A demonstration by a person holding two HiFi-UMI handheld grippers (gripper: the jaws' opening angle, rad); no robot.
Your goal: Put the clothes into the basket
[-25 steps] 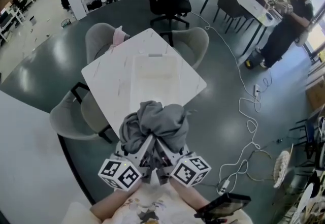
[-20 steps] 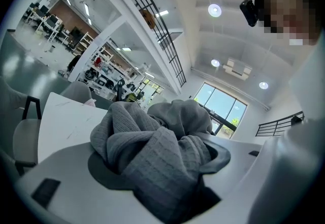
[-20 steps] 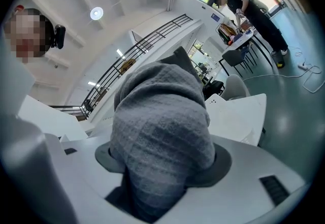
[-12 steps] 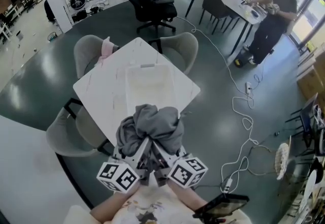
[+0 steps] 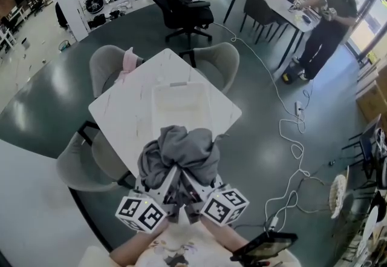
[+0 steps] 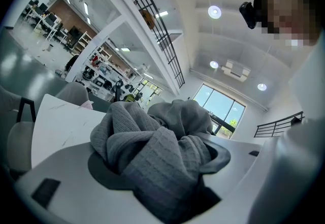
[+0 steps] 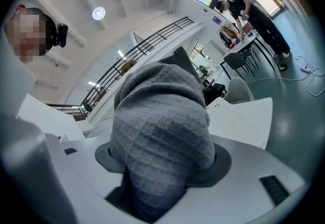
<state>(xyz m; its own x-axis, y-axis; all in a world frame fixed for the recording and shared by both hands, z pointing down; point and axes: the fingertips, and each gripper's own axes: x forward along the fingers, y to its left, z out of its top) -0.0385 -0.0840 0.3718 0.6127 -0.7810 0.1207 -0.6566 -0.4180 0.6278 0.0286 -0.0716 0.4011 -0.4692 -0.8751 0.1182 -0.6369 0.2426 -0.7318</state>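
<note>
A bundled grey garment (image 5: 179, 152) hangs between both grippers in front of my chest, near the white table's front corner. My left gripper (image 5: 161, 180) is shut on its left part, and the ribbed cloth (image 6: 152, 149) fills the jaws in the left gripper view. My right gripper (image 5: 196, 181) is shut on its right part, where the cloth (image 7: 162, 131) bulges up out of the jaws. A pale, see-through basket (image 5: 177, 85) stands on the white table (image 5: 124, 108), beyond the bundle. Its inside looks empty.
Grey chairs (image 5: 78, 160) surround the table; one holds a pink cloth (image 5: 129, 60). A black office chair (image 5: 181, 8) stands beyond. A person (image 5: 323, 17) works at a far-right table. A white cable (image 5: 293, 138) snakes over the floor on the right.
The bundle and both grippers have come a little closer to the table. Both grips on the garment are the same.
</note>
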